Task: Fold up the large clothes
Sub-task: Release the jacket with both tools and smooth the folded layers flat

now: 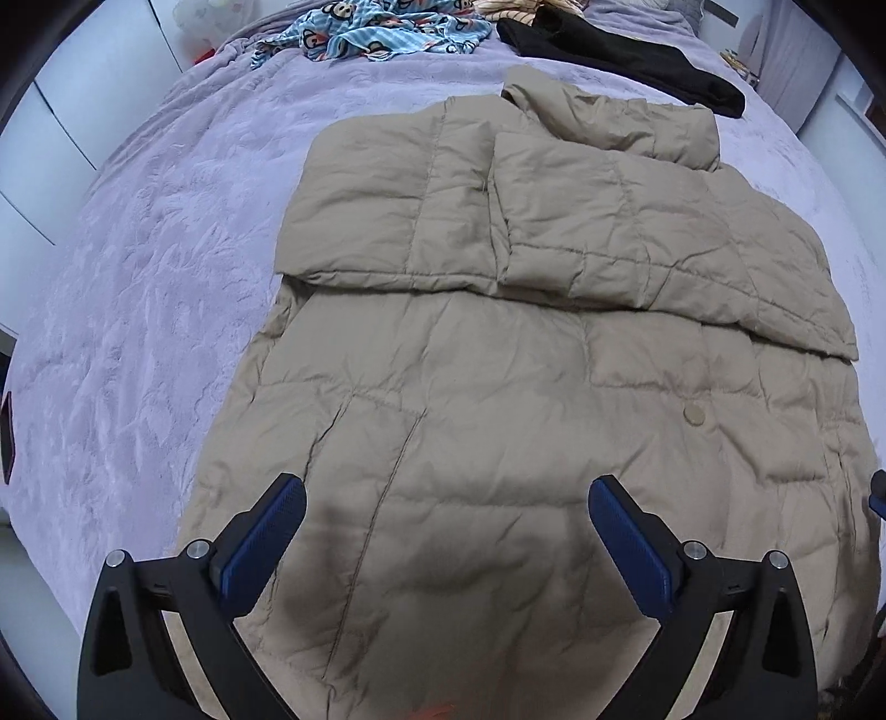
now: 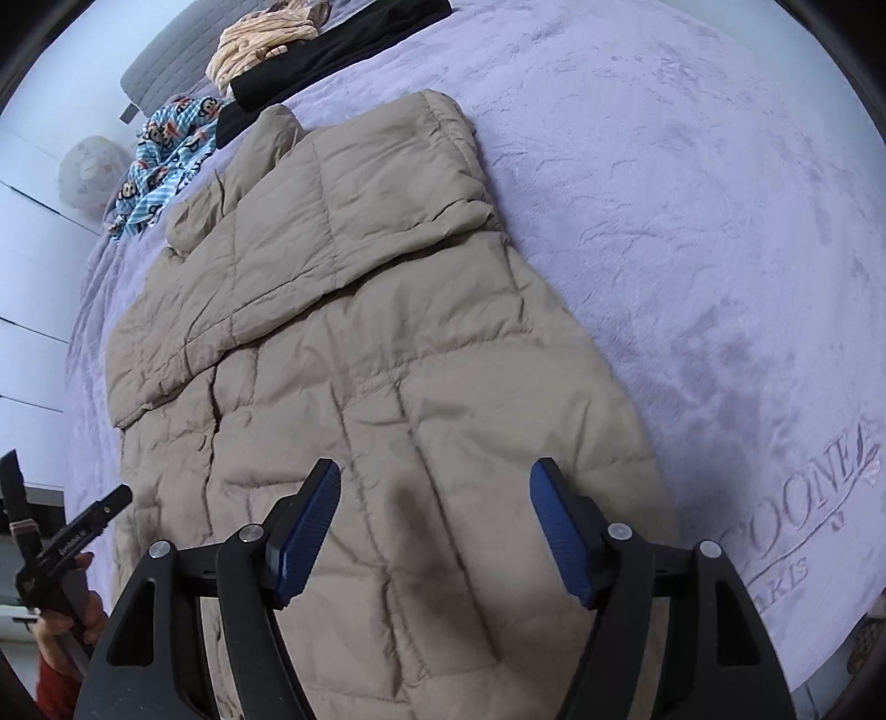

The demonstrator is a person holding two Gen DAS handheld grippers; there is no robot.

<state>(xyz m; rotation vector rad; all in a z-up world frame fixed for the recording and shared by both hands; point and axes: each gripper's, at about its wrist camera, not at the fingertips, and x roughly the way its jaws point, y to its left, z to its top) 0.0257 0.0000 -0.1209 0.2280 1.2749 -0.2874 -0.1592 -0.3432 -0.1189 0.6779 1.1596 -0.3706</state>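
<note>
A large beige quilted puffer jacket [image 1: 498,387] lies flat on the lilac bedspread, its sleeves folded across the upper body; it also shows in the right wrist view [image 2: 360,360]. My left gripper [image 1: 446,493] is open and empty, hovering above the jacket's lower hem. My right gripper [image 2: 434,476] is open and empty above the hem's right part. The left gripper's body [image 2: 66,543], held in a hand, shows at the left edge of the right wrist view.
The lilac bedspread [image 1: 138,332] covers the bed. At the far end lie a blue patterned garment [image 1: 376,33], a black garment [image 1: 626,50] and a cream striped one [image 2: 260,44]. White cupboards [image 1: 33,144] stand to the left.
</note>
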